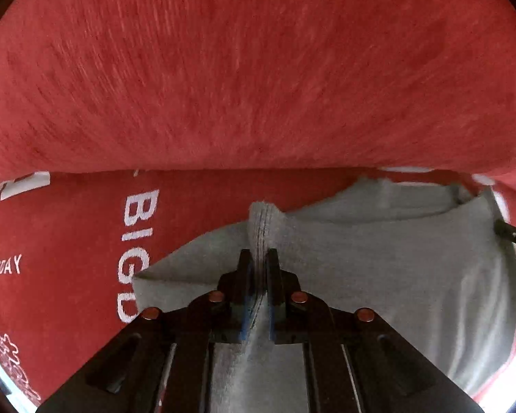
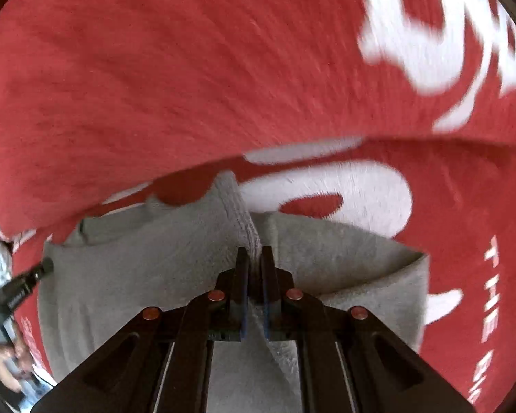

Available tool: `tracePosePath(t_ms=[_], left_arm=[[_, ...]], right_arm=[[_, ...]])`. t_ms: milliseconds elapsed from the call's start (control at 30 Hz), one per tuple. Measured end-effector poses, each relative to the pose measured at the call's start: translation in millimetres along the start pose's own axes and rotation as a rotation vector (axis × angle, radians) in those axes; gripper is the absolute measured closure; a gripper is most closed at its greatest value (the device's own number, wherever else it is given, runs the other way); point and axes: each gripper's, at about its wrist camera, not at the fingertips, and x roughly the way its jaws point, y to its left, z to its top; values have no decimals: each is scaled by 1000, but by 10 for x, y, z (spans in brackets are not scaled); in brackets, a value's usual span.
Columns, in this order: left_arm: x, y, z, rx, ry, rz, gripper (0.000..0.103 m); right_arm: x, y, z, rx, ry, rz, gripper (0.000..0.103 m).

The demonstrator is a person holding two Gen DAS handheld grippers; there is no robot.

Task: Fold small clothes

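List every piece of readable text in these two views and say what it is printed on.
"BIG" plus more cut-off letters: white, on the red cloth, left wrist view.
"E BIGDAY": small white line, same cloth, start cut off.
"THE": white, on the red cloth, right wrist view; following letters cut off.
Large white shapes: too blurred.
Grey garment: no text.

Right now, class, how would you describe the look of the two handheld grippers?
Both the left gripper and the right gripper are matte black, with two slim flat fingers, blue pad edges, angular slotted arms and round copper-coloured fasteners.
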Motion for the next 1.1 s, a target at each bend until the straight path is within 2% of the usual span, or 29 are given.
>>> tracePosePath(t_ms=[33,100,133,167,200,267,367,533,633,800,867,933,1033,1100], left_arm=[[22,30,-1,-12,4,1,89],[11,110,10,-37,12,25,65],[-22,165,14,-47,9,63,41],[-70,222,12,-56,-2,99,35],[-131,280,-1,-64,-8,113,35],[-262,396,-51,-86,1,88,35],[-525,527,-246,-113,7,41,35],[-779,482,-788,-107,43,-9,35],[-714,351,-1177,-90,87,-3,35],[-461,383,-1683,-102,178,59,34],[-455,473,-1816,-115,162,55,23],[-483,574,-1903,-113,170,71,22],[-521,710,-2010,-133,193,42,22],[-544,743,-2057,-136,196,40,22]], right_arm=[[-2,-7,-2,8,-11,2,97],[-36,21,-4,-3,-20,-36,94],[-64,30,-3,-10,-20,-82,84],[-80,15,-1,-7,-20,-102,79],[-141,-28,0,19,-21,-128,76],[-256,-101,-17,65,-23,-135,76],[-540,-127,-182,78,-32,-69,76],[-787,76,-761,-22,25,51,76],[-737,182,-1201,-62,94,78,76],[-485,120,-1720,-99,190,12,78],[-525,38,-1789,-129,166,7,84],[-602,-42,-1863,-153,171,-42,86],[-694,-252,-1912,-104,195,-49,86],[-777,-436,-1983,-23,205,-36,85]])
